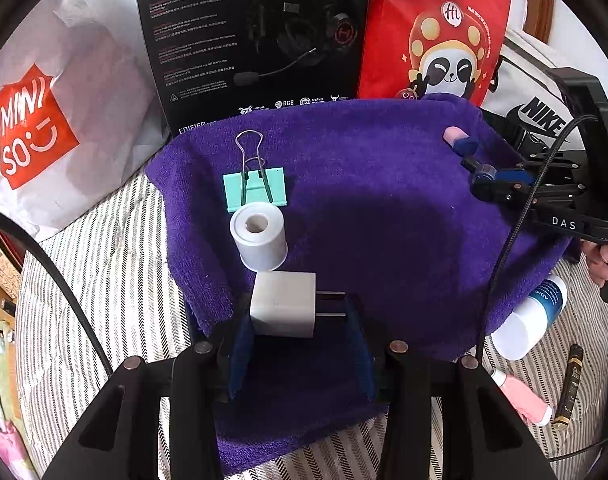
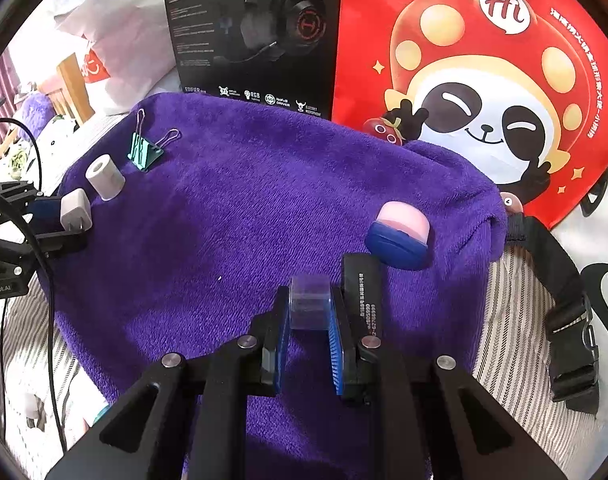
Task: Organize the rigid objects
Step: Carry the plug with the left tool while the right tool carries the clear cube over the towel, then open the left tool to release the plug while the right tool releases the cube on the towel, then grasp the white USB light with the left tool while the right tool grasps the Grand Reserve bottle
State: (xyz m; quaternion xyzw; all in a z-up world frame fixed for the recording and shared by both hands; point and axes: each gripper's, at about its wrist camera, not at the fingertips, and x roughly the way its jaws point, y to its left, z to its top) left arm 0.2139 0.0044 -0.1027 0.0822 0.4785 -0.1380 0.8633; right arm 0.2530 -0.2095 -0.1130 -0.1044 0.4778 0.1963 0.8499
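A purple towel (image 1: 383,220) lies spread over striped bedding. My left gripper (image 1: 300,312) is shut on a white charger plug (image 1: 282,304), whose prongs point at the right pad, low over the towel's near edge. Just beyond stand a white tape roll (image 1: 258,236) and a green binder clip (image 1: 254,190). My right gripper (image 2: 308,300) is shut on a small clear plastic block (image 2: 309,306) above the towel. A black stick with white print (image 2: 361,296) lies against its right finger. Past that sits a pink and blue piece (image 2: 399,232). The left gripper (image 2: 74,216) shows at far left.
A black headset box (image 1: 256,36), a red panda bag (image 1: 435,28) and a white Miniso bag (image 1: 56,120) stand behind the towel. A Nike bag with a black strap (image 2: 563,280) lies right. A white bottle (image 1: 527,320), a pink item (image 1: 523,398) and a black-gold tube (image 1: 569,384) lie on the striped sheet.
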